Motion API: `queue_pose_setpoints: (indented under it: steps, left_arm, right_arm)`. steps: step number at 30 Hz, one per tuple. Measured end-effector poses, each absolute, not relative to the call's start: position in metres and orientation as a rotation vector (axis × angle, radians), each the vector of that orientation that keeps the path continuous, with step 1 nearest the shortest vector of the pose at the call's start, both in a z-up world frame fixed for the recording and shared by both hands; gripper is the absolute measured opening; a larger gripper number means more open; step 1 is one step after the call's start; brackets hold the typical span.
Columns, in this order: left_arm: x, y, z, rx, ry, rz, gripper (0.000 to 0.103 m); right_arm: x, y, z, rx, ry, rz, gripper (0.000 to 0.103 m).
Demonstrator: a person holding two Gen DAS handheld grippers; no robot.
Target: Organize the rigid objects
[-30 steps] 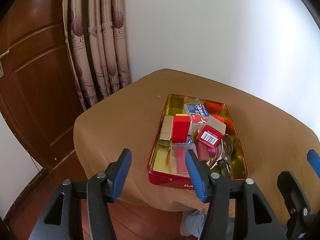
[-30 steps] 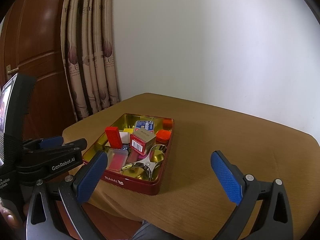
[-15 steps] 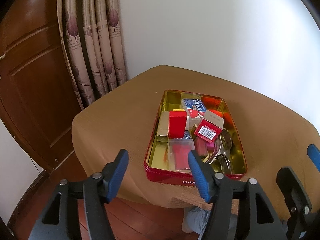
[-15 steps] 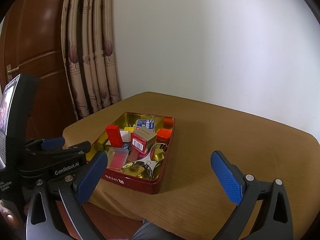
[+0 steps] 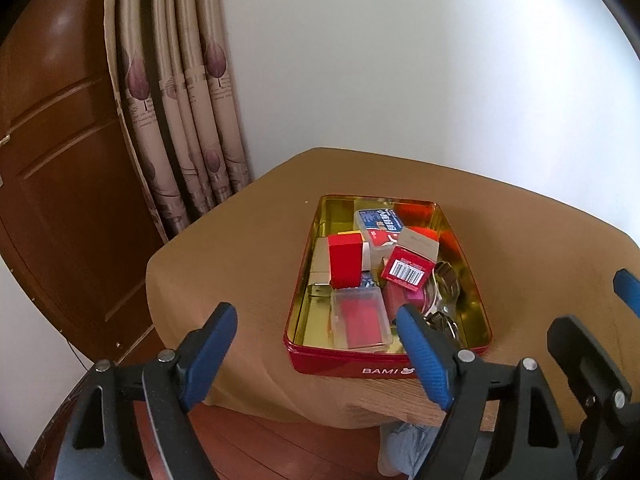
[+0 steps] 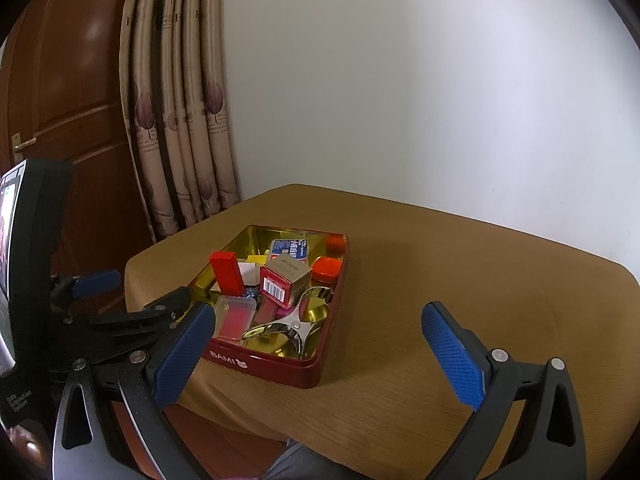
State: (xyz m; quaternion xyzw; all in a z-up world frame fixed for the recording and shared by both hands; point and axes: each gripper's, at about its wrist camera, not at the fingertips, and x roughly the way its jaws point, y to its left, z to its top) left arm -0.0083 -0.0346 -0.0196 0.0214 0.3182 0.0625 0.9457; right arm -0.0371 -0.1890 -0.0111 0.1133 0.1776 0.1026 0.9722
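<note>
A red tin with a gold inside sits near the table's front left corner. It holds a jumble: an upright red box, a clear case with a red insert, a barcode box, a blue-labelled box and shiny metal tongs. My left gripper hovers short of the tin's near end, its jaws opening, nothing between them. My right gripper hangs open and bare in front of the tin, to the right of the left one.
A tan cloth covers the table, which stretches bare to the right of the tin. A patterned curtain and a brown wooden door stand at the left. A white wall rises behind. A person's clothed leg shows under the front edge.
The left gripper's jaws have spread wider apart, and its view has shifted slightly. The right gripper and the tin's contents have not moved.
</note>
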Motion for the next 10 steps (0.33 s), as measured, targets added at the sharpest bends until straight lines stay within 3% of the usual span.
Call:
queue_pose_setpoints:
  steps: [10]
  left_arm:
    - [-0.0055,-0.032,-0.0195,0.014,0.682,0.124,0.084]
  right_arm:
    - [-0.0386,-0.1921,-0.0054,0.229,0.331,0.201,0.103]
